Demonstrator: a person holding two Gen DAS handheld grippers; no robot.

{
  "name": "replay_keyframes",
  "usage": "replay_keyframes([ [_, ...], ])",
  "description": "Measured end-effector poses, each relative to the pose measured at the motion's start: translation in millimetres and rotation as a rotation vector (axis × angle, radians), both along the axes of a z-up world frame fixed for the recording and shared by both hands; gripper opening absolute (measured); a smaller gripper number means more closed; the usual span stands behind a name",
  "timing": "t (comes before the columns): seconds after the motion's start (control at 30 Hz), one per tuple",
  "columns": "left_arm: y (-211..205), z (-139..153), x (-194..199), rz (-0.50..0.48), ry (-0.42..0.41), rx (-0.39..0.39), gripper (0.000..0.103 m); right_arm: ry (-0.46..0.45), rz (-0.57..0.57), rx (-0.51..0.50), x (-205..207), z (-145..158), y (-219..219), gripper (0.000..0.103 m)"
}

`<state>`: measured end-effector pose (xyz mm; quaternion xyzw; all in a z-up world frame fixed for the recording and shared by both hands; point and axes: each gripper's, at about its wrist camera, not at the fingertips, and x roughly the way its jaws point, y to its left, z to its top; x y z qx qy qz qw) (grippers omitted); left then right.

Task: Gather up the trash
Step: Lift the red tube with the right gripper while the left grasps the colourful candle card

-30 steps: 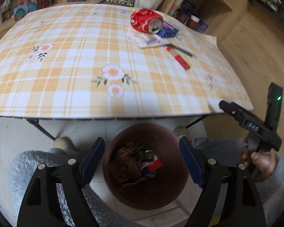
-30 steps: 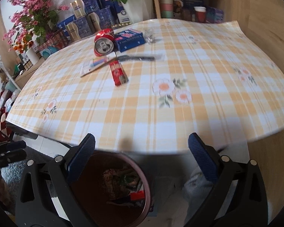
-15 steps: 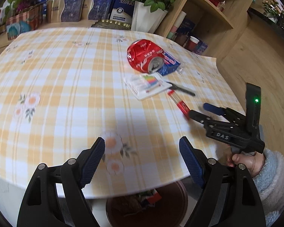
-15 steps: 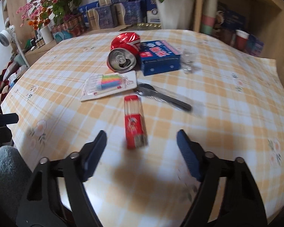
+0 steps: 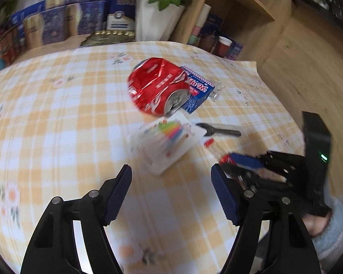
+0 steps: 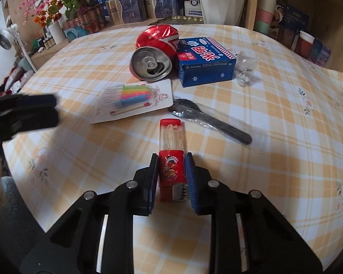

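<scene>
Right wrist view: right hand-held gripper [image 6: 171, 178] closing on the toothpick tube [image 6: 172, 157], blue pads against the red labelled half, clear half jutting forward; tube lying near the worktop's [image 6: 285, 159] near edge. Left wrist view: left hand-held gripper [image 5: 171, 191] closing too, nothing between its pads, hovering over the candle card [image 5: 164, 146].

Likely trouble, judged from here: hold taken low on a smooth round tube, so a slip or a swing of the front end on lifting. Glossy card lying flat, hard to pinch, apt to skid toward the crushed red can [image 6: 156, 48]. Two tools working close together, so a knock between them possible. Wrapped black spoon [image 6: 208, 121] just beside the tube, easily dragged along.

Worktop covered in orange-and-white check cloth with flower prints. Toward the far edge: blue ice-cream box [image 6: 205, 60] touching the can, crumpled clear wrapper [image 6: 245, 67] beside it. Beyond: white pot of roses [image 5: 157, 16], blue cartons, wooden shelving, stacked cups, wood floor.
</scene>
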<state>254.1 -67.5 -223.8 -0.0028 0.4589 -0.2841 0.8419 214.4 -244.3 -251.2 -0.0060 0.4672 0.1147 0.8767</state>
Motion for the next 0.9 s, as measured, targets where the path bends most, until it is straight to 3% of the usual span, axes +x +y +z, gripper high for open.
replay_keyframes([
  [0.1, -17.1, -6.8, 19.7, -0.064, -0.022, 0.063, 0.058, -0.006, -0.003, 0.016, -7.2, 0.7, -3.2, 0.026],
  [0.37, -43.7, -26.8, 44.2, -0.176, -0.064, 0.198, 0.051, -0.007, -0.034, 0.074, -22.1, 2.4, -19.2, 0.026],
  [0.9, -43.5, -37.7, 61.6, -0.3, -0.045, 0.203, 0.046, -0.012, -0.042, 0.092, -26.9, 5.1, -29.0, 0.026],
])
